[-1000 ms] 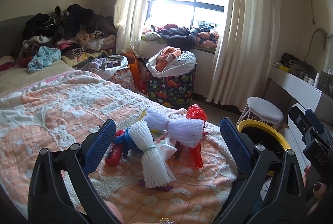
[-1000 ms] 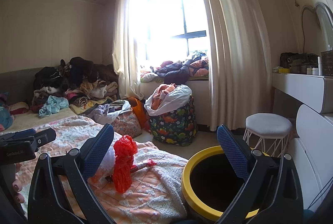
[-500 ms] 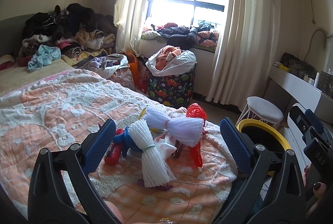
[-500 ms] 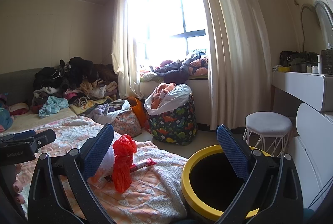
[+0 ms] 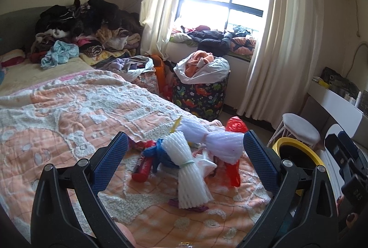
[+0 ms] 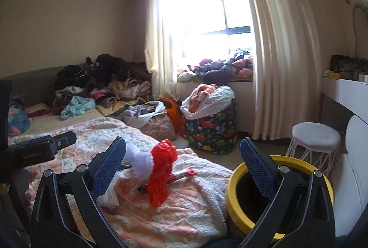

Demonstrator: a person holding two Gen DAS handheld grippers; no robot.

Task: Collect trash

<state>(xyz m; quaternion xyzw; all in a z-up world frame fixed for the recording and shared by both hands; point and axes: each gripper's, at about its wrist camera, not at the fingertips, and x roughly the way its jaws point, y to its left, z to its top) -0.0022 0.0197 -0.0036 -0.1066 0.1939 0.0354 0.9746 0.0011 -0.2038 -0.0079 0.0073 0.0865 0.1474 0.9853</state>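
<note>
A small heap of trash is seen lying on the bed blanket [image 5: 69, 114], directly ahead of the left gripper [image 5: 182, 151] and framed between its two blue pads. The heap is made up of a white foam net bundle [image 5: 191, 172] tied with a green band, a second white foam net [image 5: 216, 142] lying across behind it, a red plastic bag [image 5: 233, 128] toward the right pad, a red tube [image 5: 142, 167] toward the left pad, and a scrap of blue netting [image 5: 158, 151] in the middle. The left gripper is held spread wide above the blanket; nothing is gripped and nothing is touched by its pads.

The right gripper [image 6: 182, 162] is likewise spread wide and empty. Between its pads, nearer the left one, the red plastic bag [image 6: 162, 169] and white foam [image 6: 140, 162] are seen at the blanket's corner. Under its right pad a yellow-rimmed bin [image 6: 232, 183] is found, standing on the floor just beside the bed edge; whether it touches the blanket cannot be told.

Farther ahead of both tools, a dinosaur-print basket [image 5: 200, 98] filled with clothes and a white stool [image 6: 315, 135] are placed near the window curtain.
</note>
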